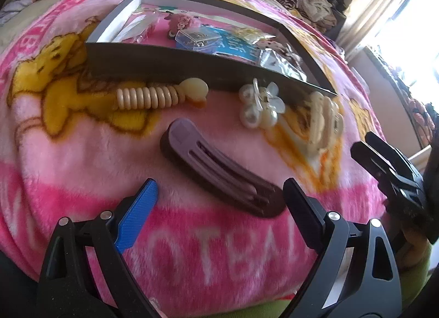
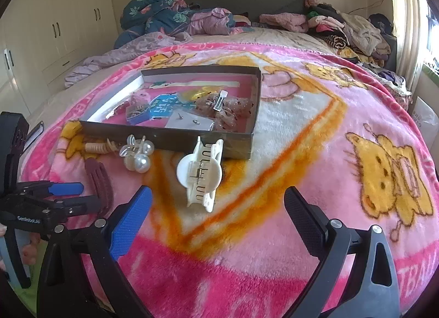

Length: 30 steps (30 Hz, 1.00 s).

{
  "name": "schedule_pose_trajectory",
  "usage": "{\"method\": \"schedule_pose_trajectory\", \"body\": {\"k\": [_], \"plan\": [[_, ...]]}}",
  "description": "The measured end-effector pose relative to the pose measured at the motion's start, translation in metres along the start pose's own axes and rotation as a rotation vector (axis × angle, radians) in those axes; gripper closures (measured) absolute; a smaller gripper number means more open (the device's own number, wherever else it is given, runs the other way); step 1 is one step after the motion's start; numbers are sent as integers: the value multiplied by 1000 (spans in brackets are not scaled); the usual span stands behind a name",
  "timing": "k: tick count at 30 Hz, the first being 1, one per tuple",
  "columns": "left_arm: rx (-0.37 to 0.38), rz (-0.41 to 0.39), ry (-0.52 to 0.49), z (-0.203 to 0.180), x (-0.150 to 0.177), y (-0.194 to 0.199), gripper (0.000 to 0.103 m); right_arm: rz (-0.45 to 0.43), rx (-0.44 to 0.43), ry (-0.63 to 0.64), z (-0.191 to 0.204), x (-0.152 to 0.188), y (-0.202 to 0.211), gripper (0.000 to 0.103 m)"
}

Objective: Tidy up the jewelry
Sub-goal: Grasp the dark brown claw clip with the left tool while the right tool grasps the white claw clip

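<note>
A shallow cardboard box (image 2: 170, 141) with dark outer walls and pale inner walls sits on a fluffy pink blanket (image 2: 301, 126) printed with yellow cartoon bears. Inside the box lie clear crinkly packets (image 2: 233, 109), a blue printed card (image 2: 162, 105), a white card with stud earrings (image 2: 189, 122) and a small clear plastic case (image 1: 196, 38).

Four hair pieces lie on the blanket along the box's near wall. Touching that wall is a cream clip (image 1: 162, 94) with a ribbed, stacked-disc body and a rounded glossy end. Just beside it, also against the wall, is a cluster clip (image 2: 137, 153) of shiny round pearls and clear petal shapes. At the box's near corner rests a white claw clip (image 2: 200, 174), smooth hard plastic with long curved teeth and a bare metal spring. In front of the box, apart from it, lies a long brown barrette (image 1: 219, 172), matte, slightly arched, with two slots along its length.

The left gripper (image 1: 219, 202) hangs over the near end of the barrette, its fingers spread wide either side, one with a blue ribbed pad (image 1: 140, 213). The right gripper (image 2: 216, 216) is also spread wide, holding nothing, just short of the claw clip.
</note>
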<state>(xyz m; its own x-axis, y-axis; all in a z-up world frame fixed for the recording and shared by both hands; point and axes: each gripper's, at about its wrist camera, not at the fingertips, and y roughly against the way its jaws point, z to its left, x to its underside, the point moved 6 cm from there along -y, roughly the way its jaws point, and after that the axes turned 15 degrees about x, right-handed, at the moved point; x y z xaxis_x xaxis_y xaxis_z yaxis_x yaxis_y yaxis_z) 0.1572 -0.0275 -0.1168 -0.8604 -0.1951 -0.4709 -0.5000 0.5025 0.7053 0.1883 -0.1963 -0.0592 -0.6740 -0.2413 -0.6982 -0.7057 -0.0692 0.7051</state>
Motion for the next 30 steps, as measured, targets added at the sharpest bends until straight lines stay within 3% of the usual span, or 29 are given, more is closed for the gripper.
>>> {"method": "schedule_pose_trajectory", "body": {"k": [7, 12, 17, 21, 26, 30], "plan": [[-90, 6, -19, 1, -12, -16, 27, 22, -28, -4, -1, 0, -19, 12], [-187, 7, -97, 2, -12, -19, 54, 54, -75, -3, 8, 4, -32, 21], [-177, 5, -133, -1, -10, -13, 78, 76, -93, 9, 20, 5, -44, 29], [-165, 8, -149, -1, -8, -11, 82, 82, -93, 9, 27, 2, -52, 43], [-151, 9, -164, -2, -1, -5, 84, 84, -90, -3, 26, 1, -54, 74], [-145, 4, -180, -4, 1, 1, 84, 76, -90, -2, 24, 3, -49, 75]]}}
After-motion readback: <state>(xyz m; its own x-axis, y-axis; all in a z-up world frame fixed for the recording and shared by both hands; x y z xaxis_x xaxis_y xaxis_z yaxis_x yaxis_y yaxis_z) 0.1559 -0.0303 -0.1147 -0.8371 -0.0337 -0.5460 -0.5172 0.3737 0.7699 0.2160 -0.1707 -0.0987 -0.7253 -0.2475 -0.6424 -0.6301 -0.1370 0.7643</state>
